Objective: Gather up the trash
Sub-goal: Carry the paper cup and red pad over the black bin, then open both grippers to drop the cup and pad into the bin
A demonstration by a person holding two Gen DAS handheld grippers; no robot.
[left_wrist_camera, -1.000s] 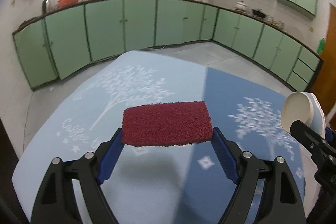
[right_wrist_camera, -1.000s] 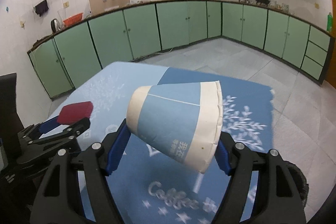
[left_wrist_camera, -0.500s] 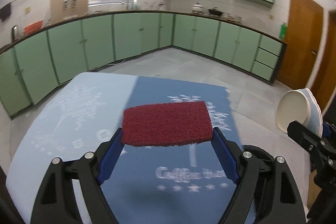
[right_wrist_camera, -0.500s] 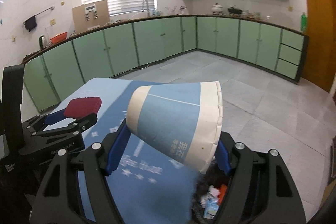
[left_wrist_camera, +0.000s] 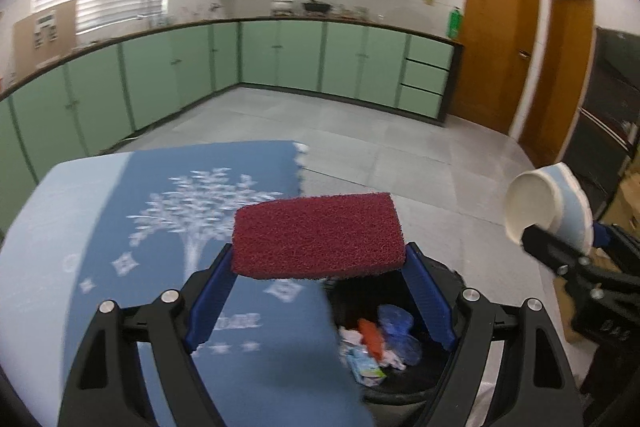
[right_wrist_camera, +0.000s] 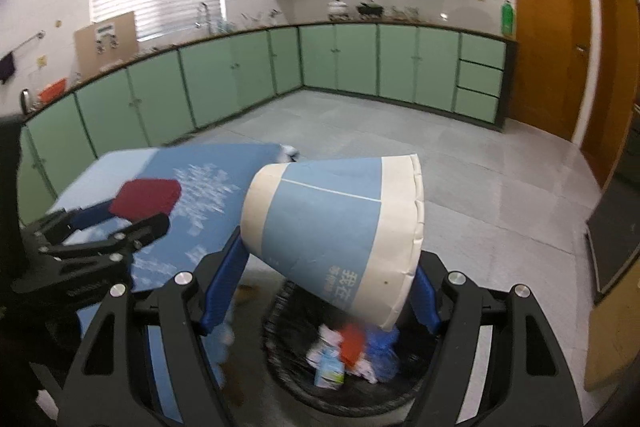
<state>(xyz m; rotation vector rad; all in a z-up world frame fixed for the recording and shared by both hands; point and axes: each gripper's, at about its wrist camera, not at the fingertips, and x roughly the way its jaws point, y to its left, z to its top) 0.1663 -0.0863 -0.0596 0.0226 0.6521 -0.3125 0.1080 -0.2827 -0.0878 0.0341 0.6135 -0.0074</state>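
Observation:
My left gripper (left_wrist_camera: pixel 318 269) is shut on a dark red scouring pad (left_wrist_camera: pixel 316 237), held flat between its blue pads over the table's right edge. My right gripper (right_wrist_camera: pixel 326 277) is shut on a blue and white paper cup (right_wrist_camera: pixel 332 231) lying on its side, mouth to the right. Below both hangs a black-lined trash bin (right_wrist_camera: pixel 280 311) on the floor, with wrappers and other scraps (right_wrist_camera: pixel 352 351) inside. In the left wrist view the cup (left_wrist_camera: pixel 548 203) and right gripper (left_wrist_camera: pixel 556 251) show at the right; the bin (left_wrist_camera: pixel 432 371) lies under the pad. The pad (right_wrist_camera: pixel 146 201) also appears at left in the right wrist view.
A table with a blue tree-print cloth (left_wrist_camera: pixel 120 227) lies to the left of the bin. Grey tiled floor (right_wrist_camera: pixel 440 147) stretches beyond, ringed by green cabinets (right_wrist_camera: pixel 360 63). Brown doors (left_wrist_camera: pixel 496 47) stand at the right. A cardboard box (left_wrist_camera: pixel 628 195) sits near the right edge.
Both grippers have swung right, from over the table's middle to its right edge. The trash bin has come into view under them. The pad and the cup stay gripped.

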